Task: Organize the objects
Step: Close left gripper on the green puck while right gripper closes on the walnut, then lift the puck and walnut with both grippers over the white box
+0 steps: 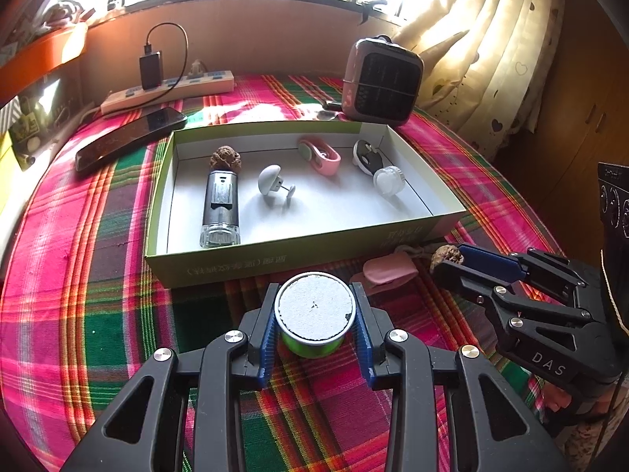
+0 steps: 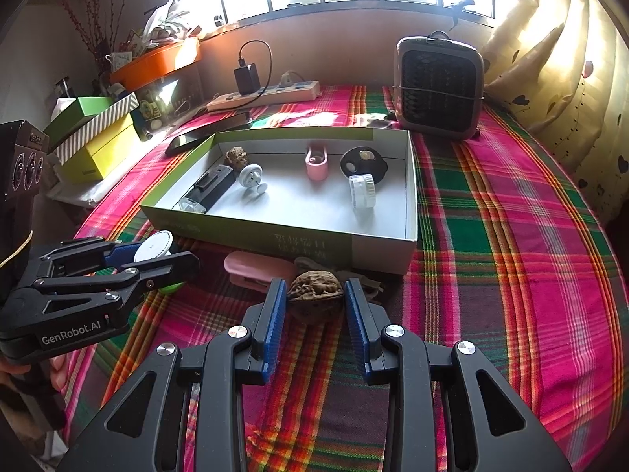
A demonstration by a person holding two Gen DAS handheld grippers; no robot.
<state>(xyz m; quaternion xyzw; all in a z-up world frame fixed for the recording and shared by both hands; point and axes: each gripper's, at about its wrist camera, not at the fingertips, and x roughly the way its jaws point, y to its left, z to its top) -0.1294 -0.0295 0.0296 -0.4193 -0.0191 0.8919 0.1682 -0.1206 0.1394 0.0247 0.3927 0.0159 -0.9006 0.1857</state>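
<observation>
Left wrist view has the left gripper clamped around a small green tin with a silvery lid, blue pads pressing both sides, sitting just in front of the box on the plaid cloth. Off to the right, the right gripper has a walnut at its tips.

Right wrist view shows that one better: the walnut sits between the blue pads, which are set narrow. The left pad touches it, and the right one looks a hair off or barely touching, can't say for sure. A pink clip lies right behind it, against the box's front wall.

Inside the box: a second walnut in the back left corner, a dark lighter-looking thing lying lengthwise in front of it, a white knob, a pink loop thing, a black disc and a clear little jar on its side.

Behind the box sit a phone, a power strip with a charger plugged in, and a small heater.
</observation>
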